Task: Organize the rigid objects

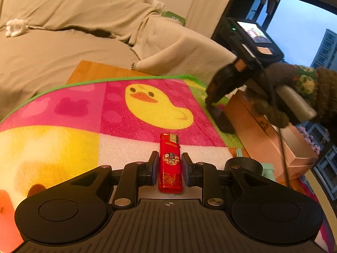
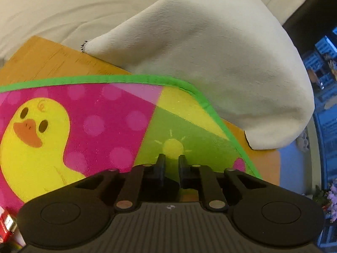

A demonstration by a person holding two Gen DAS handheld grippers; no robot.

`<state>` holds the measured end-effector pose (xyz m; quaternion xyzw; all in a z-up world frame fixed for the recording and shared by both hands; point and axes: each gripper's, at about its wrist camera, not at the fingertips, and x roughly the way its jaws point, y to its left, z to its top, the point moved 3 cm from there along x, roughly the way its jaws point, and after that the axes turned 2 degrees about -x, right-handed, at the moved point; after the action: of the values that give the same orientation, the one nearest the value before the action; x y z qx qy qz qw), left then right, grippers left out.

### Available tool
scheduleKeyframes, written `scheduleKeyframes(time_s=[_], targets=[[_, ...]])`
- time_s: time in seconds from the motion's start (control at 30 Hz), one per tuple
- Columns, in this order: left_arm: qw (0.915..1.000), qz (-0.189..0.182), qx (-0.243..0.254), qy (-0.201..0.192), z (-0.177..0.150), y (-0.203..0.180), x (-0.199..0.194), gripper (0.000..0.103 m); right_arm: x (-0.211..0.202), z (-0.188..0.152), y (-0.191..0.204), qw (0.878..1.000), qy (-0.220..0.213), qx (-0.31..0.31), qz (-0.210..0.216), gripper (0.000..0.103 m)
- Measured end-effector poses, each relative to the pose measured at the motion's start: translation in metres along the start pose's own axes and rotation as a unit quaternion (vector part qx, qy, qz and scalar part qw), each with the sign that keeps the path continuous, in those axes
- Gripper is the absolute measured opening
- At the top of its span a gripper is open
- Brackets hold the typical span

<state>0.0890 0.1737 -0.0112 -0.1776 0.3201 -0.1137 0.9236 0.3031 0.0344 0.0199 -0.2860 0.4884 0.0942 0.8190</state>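
Observation:
My left gripper [image 1: 169, 158] is shut on a red lighter [image 1: 170, 164], held upright over a bright duck-print mat [image 1: 63, 109]. The lighter also shows at the lower left edge of the right wrist view [image 2: 6, 225]. A gloved hand holds my right gripper [image 1: 208, 102], which tilts down onto the mat's right edge. There its tip meets a flat black object [image 1: 223, 120]. In its own view the right gripper [image 2: 171, 160] has its fingers drawn close together, with green mat showing through the slit. A dark shape [image 2: 168, 184] lies under them; I cannot tell if it is gripped.
The mat [image 2: 105, 116] lies on a wooden tabletop [image 2: 42, 57]. A long brown cardboard box [image 1: 252, 122] sits along the mat's right side. Beige bedding [image 2: 210, 63] presses against the table's far edge. A window is at the far right.

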Motion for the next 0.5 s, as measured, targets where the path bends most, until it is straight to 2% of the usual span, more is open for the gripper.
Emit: scheduleKeyframes(time_s=[0.1, 0.27, 0.33, 0.5], targets=[[1.0, -0.002, -0.002, 0.0, 0.0, 0.002, 0.0, 0.026, -0.017, -0.019, 0.013, 0.999, 0.009, -0.037, 0.017, 0.012], [1.0, -0.003, -0.002, 0.0, 0.0, 0.002, -0.001, 0.026, -0.055, -0.08, 0.037, 0.995, 0.022, -0.088, 0.051, 0.011], [1.0, -0.002, 0.0, 0.0, 0.0, 0.001, -0.001, 0.026, -0.071, -0.103, 0.044, 0.992, 0.023, -0.095, 0.078, 0.012], [0.9996, 0.017, 0.022, 0.0, -0.005, -0.01, -0.004, 0.026, -0.11, -0.161, 0.052, 0.982, -0.007, -0.113, 0.152, 0.011]])
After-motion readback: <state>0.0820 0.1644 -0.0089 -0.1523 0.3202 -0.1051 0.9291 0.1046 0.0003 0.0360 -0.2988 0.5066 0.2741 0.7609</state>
